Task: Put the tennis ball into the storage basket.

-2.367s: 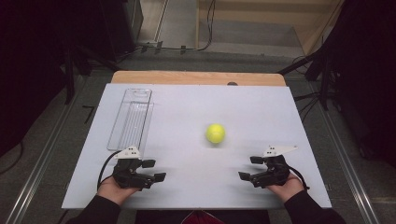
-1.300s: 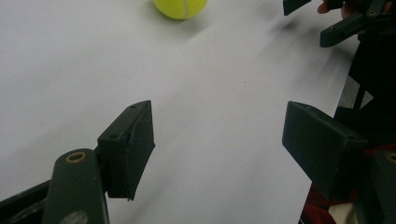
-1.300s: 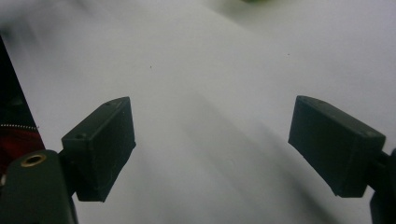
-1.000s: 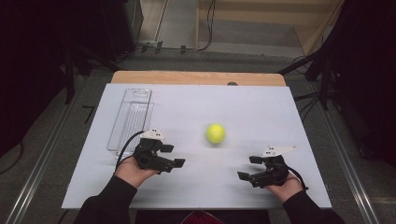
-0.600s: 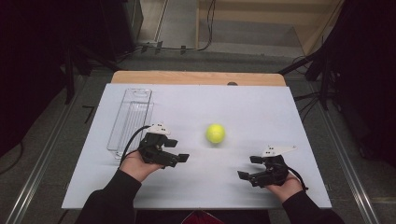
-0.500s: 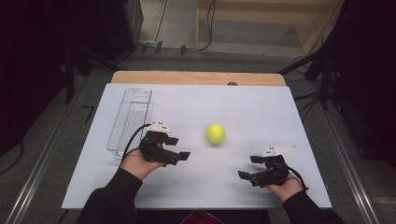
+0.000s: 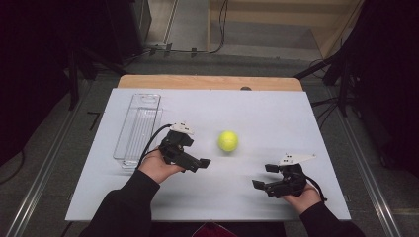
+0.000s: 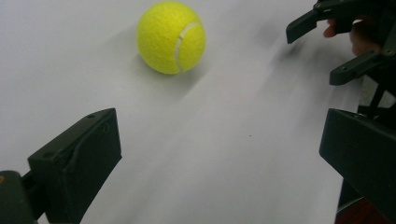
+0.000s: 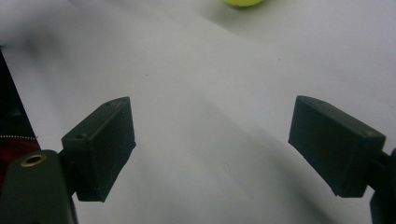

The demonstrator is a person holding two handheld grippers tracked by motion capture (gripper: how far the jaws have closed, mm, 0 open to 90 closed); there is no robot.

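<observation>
Left hand-held gripper point(image 7: 197, 157) nearer ball point(image 7: 228, 141)

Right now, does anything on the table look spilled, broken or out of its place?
Nothing stands out. The tennis ball sits whole on the white table, the clear tray lies flat and empty at the left, and both grippers, left and right, are open.

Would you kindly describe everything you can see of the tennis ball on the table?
The tennis ball is bright yellow-green and fuzzy, felt by its look, with one pale curved seam showing in the left gripper view. It rests whole on the white table near the middle, casting a soft shadow. Nothing but the table touches it: the left gripper sits open just short of it, jaws apart and empty.
</observation>
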